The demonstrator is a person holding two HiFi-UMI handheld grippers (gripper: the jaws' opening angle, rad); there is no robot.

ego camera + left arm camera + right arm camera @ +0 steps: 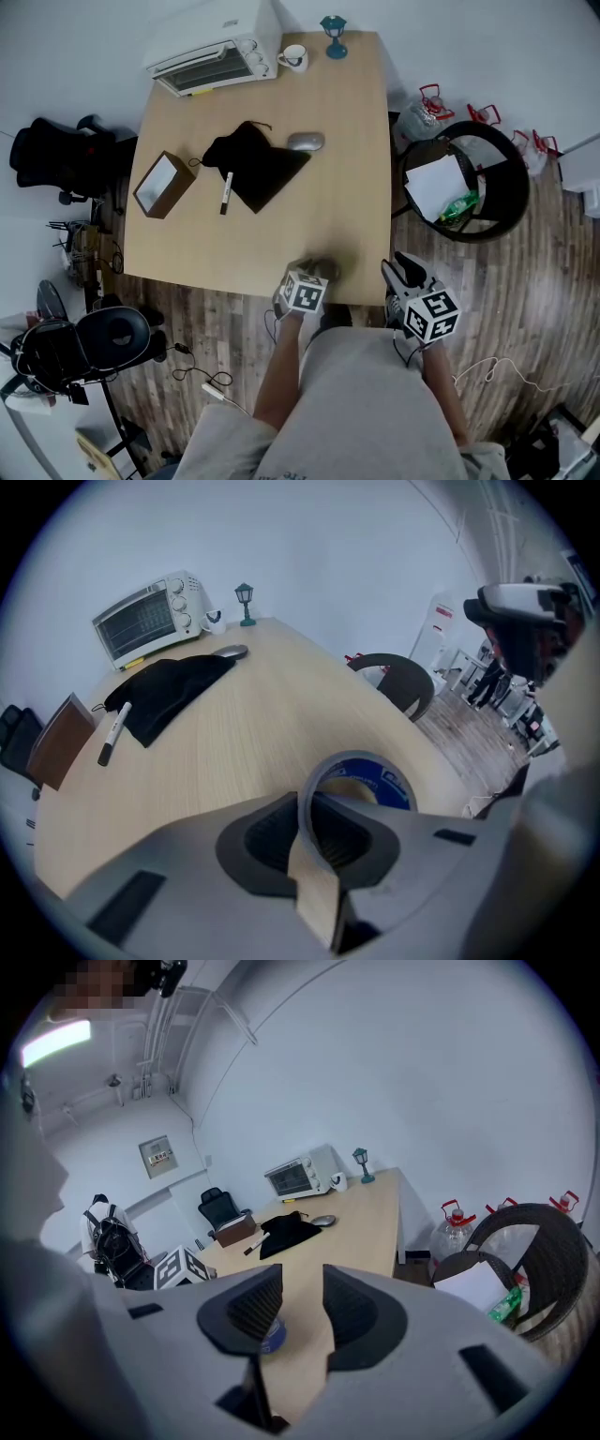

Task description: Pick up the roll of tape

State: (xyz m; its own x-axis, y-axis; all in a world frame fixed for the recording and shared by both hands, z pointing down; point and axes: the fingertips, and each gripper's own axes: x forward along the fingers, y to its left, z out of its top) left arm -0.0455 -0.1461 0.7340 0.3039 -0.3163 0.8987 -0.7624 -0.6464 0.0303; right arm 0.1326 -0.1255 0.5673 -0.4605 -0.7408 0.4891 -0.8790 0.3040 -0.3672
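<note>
Left gripper (pixel 309 834): jaws clamped on wall of roll of tape (pixel 380 782), at near edge of table (pixel 253 733); roll's lower half hidden behind jaws | right gripper (pixel 302 1305): jaws apart, empty | far end: marker (pixel 112 733), black pouch (pixel 173 691), toaster oven (pixel 150 621)

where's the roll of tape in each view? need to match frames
Head view: roll of tape at the near edge of the table, bottom centre, blurred, at the tip of the left gripper.
Left gripper view: lower centre, standing on edge, its wall between the jaws.
Right gripper view: lower centre-left, a blue sliver beyond the jaws.
Shared landmark: toaster oven at the table's far corner.
</note>
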